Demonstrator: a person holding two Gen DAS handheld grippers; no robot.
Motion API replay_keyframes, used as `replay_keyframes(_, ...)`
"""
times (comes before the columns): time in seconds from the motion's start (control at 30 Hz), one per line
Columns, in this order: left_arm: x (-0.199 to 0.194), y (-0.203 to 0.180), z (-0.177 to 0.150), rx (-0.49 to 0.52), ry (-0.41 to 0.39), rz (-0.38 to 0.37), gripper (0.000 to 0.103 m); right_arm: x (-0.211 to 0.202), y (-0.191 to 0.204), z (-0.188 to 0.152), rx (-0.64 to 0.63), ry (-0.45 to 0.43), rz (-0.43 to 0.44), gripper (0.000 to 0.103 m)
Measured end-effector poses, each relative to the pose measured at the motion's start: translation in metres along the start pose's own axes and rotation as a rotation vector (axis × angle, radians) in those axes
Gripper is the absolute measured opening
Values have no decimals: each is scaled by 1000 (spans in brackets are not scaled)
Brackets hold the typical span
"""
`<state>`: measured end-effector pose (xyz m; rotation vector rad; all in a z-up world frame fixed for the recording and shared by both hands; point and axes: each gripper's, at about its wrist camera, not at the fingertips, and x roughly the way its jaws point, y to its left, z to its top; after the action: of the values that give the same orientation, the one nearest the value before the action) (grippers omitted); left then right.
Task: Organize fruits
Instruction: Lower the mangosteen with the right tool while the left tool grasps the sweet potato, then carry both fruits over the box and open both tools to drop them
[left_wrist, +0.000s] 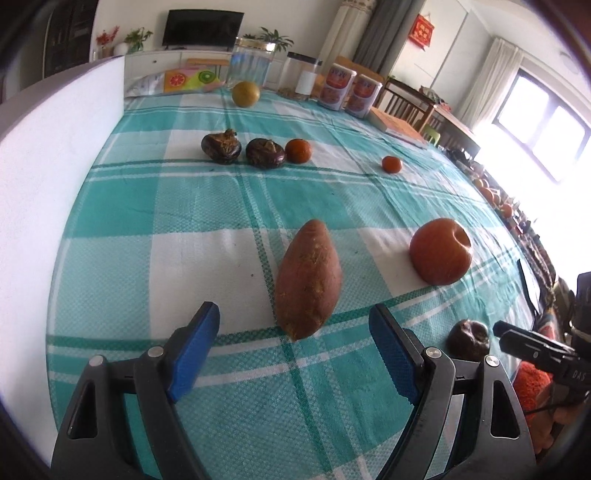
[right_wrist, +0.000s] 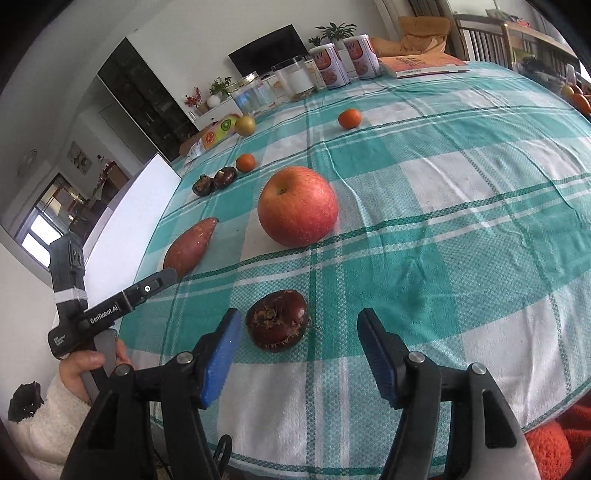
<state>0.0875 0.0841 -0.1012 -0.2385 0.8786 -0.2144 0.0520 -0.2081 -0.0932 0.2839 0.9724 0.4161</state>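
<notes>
My left gripper (left_wrist: 294, 321) is open, its blue pads either side of the near tip of a sweet potato (left_wrist: 308, 277) lying on the checked tablecloth. My right gripper (right_wrist: 297, 325) is open just in front of a dark water chestnut (right_wrist: 277, 319), which also shows in the left wrist view (left_wrist: 468, 339). A red apple (right_wrist: 297, 205) (left_wrist: 440, 251) sits beyond it. Two more dark water chestnuts (left_wrist: 221, 146) (left_wrist: 265, 153) and a small orange (left_wrist: 298, 150) form a row farther back. Another small orange (left_wrist: 392, 164) and a yellow-green round fruit (left_wrist: 246, 94) lie farther away.
Glass jars (left_wrist: 251, 64), two printed tins (left_wrist: 336, 90) and a book (left_wrist: 397, 125) stand along the far edge of the table (right_wrist: 480, 206). A white board (left_wrist: 55, 166) borders the left side. The left gripper's body (right_wrist: 110, 306) shows in the right wrist view.
</notes>
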Motion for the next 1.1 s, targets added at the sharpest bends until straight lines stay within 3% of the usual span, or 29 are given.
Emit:
replay_keyframes(0.07, -1, -10, 13, 51, -4, 17, 85, 2, 0, 0, 2, 4, 9, 65)
replay_keyframes(0.27, 31, -36, 26, 227, 118, 138, 83, 14, 11, 3, -44, 48, 9, 65)
replay_keyframes(0.3, 34, -36, 26, 230, 126, 145, 82, 18, 17, 5, -76, 64, -5, 65)
replay_keyframes(0.37, 37, -34, 26, 218, 143, 140, 68, 26, 34, 8, -171, 83, -62, 65)
replay_keyframes(0.43, 41, -31, 25, 203, 168, 140, 42, 35, 49, 11, -256, 92, -127, 65)
replay_keyframes(0.57, 37, -29, 21, 188, 168, 138, 42, 55, 64, 12, -348, 153, -183, 64)
replay_keyframes(0.6, 35, -28, 19, 175, 163, 134, 42, 58, 65, 12, -365, 163, -204, 61)
replay_keyframes(0.63, 31, -25, 16, 154, 158, 126, 42, 59, 66, 10, -376, 168, -225, 47)
replay_keyframes(0.67, 27, -22, 14, 130, 155, 116, 42, 59, 65, 10, -376, 173, -223, 48)
replay_keyframes(0.83, 4, -13, 1, 28, 149, 47, 42, 50, 54, 10, -289, 167, -165, 48)
replay_keyframes(1.1, -47, -14, 0, -18, 81, -20, 42, 33, 34, 8, -50, 166, 90, 48)
